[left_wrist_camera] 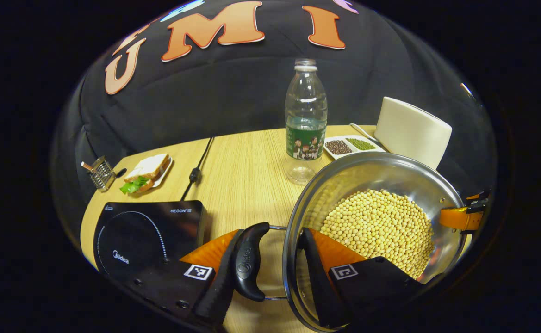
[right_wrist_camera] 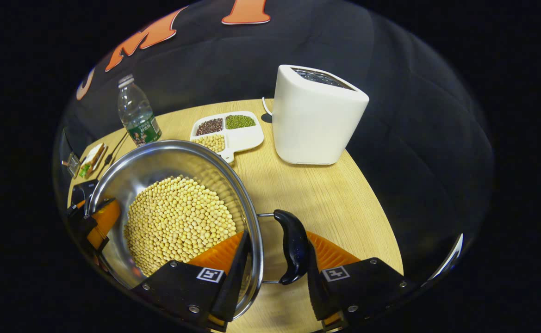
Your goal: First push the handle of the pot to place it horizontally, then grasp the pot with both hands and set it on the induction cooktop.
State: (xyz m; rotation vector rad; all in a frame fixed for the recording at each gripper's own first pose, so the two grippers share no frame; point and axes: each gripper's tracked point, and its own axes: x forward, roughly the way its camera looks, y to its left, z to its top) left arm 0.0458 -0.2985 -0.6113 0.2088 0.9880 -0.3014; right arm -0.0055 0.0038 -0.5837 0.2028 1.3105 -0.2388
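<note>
While both hand-held grippers (left_wrist_camera: 272,259) (right_wrist_camera: 275,259) clamp its handles (left_wrist_camera: 250,261), the steel pot (left_wrist_camera: 367,171) brims with soybeans (left_wrist_camera: 381,226).

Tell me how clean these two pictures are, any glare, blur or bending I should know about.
Left gripper view: sharp overall; fisheye bows the table edge, and glare streaks the pot wall and the cooktop. Right gripper view: also sharp; the toaster leans from distortion, the pot rim glints, and the bottle shrinks toward the edge.

"Midea" and "HESON" on cooktop (left_wrist_camera: 150,236)
</note>
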